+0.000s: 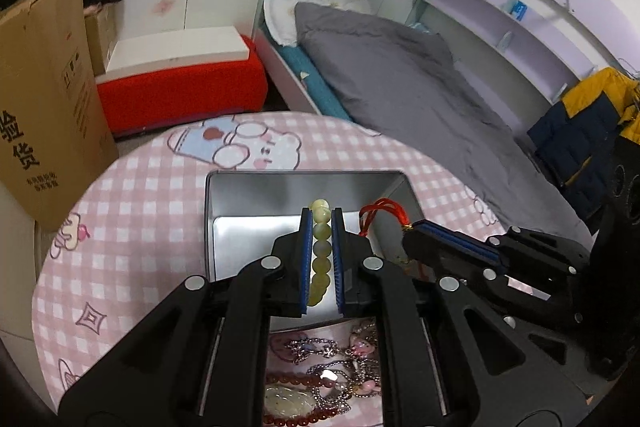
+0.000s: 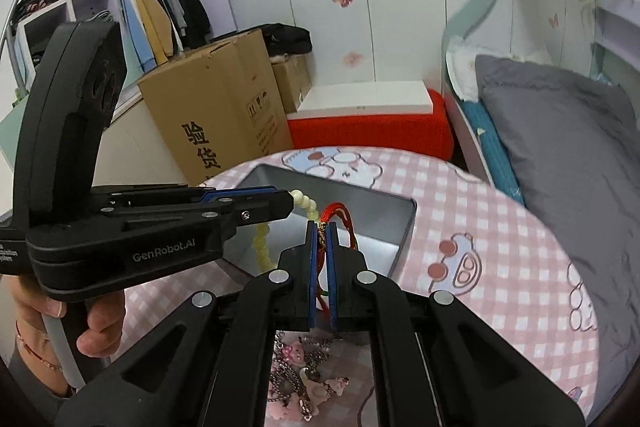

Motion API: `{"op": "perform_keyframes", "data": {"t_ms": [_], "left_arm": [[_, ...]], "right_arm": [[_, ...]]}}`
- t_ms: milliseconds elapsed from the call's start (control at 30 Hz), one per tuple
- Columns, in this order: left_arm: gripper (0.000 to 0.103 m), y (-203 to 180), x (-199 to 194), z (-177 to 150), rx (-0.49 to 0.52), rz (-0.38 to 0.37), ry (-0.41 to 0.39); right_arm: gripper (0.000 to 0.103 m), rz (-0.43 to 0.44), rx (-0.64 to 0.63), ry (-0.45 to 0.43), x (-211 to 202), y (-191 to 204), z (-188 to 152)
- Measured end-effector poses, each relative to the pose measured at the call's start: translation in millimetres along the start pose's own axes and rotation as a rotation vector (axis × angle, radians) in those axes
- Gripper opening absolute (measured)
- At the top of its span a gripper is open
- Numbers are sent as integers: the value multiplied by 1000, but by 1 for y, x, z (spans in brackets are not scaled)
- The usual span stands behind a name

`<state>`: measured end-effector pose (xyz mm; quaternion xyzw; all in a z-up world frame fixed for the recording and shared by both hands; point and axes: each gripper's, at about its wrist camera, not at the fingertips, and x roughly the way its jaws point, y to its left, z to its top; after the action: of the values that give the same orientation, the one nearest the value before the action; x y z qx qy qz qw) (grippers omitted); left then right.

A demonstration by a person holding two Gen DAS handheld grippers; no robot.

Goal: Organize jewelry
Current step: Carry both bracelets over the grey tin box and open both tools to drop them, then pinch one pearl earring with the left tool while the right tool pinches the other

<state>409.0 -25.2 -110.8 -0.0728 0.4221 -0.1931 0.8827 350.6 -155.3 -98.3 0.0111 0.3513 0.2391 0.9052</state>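
Bead bracelet [image 1: 321,251]: pale yellow-green round beads, translucent. In the left wrist view its strand runs lengthwise along the pads, straight away from the camera, the top bead clearing the fingertips. Held over the tin [image 1: 248,195]. The left hand-held gripper [image 1: 321,223] is closed on it, pads pressing the beads from both sides.

Red cord [image 1: 382,213]: thin red loops with a small gold fitting at the pinch point; a green strand shows lower between the pads in the right wrist view. The loops stand up past the fingertips, over the tin's right part. The right hand-held gripper [image 2: 321,231] is clamped shut on the cord [image 2: 340,219].

Tin: open, rectangular, silver, bare inside as far as can be seen, on the pink checked surface [image 1: 132,195].

Loose jewelry [image 1: 324,367]: heaped on the surface just nearer the camera than the tin; silver chains, pink charms, dark red beads, a pale carved pendant.

Left wrist view only: the red beads and pendant. Right wrist view only: the bracelet [image 2: 264,239] hanging down in a curve from the left tool [image 2: 290,205], and a hand [image 2: 92,327] on its grip with a thin red wrist cord.
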Motion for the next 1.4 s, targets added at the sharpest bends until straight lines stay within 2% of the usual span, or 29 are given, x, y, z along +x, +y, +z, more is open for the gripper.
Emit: {"op": "perform_keyframes", "data": {"t_ms": [200, 333, 400, 467, 633, 767, 933, 1033, 1300, 1400], "left_arm": [[10, 6, -3, -3, -28, 7, 22], [11, 4, -16, -6, -18, 11, 15], [21, 2, -22, -8, -8, 8, 8], [62, -2, -35, -11, -2, 23, -27], [62, -9, -76, -24, 35, 48, -104], [62, -13, -110, -51, 86, 92, -143], [62, -9, -132, -88, 117, 163, -160], [62, -8, -132, -111, 141, 210, -145], [62, -2, -107, -154, 135, 221, -58], [52, 0, -97, -163, 139, 228, -35]], "right_arm": [[7, 17, 33, 3, -5, -5, -5], [14, 27, 45, -20, -20, -1, -7], [17, 30, 40, -33, -31, 3, -7], [20, 31, 37, -51, -40, 7, -7], [23, 21, 19, -84, -70, 21, -13], [28, 10, 8, -104, -92, 33, -26], [32, -23, -15, -99, -106, 48, -50], [34, -41, -26, -80, -107, 57, -64], [38, -55, -18, -3, -93, 66, -99], [39, -62, -14, 20, -87, 66, -110]]}}
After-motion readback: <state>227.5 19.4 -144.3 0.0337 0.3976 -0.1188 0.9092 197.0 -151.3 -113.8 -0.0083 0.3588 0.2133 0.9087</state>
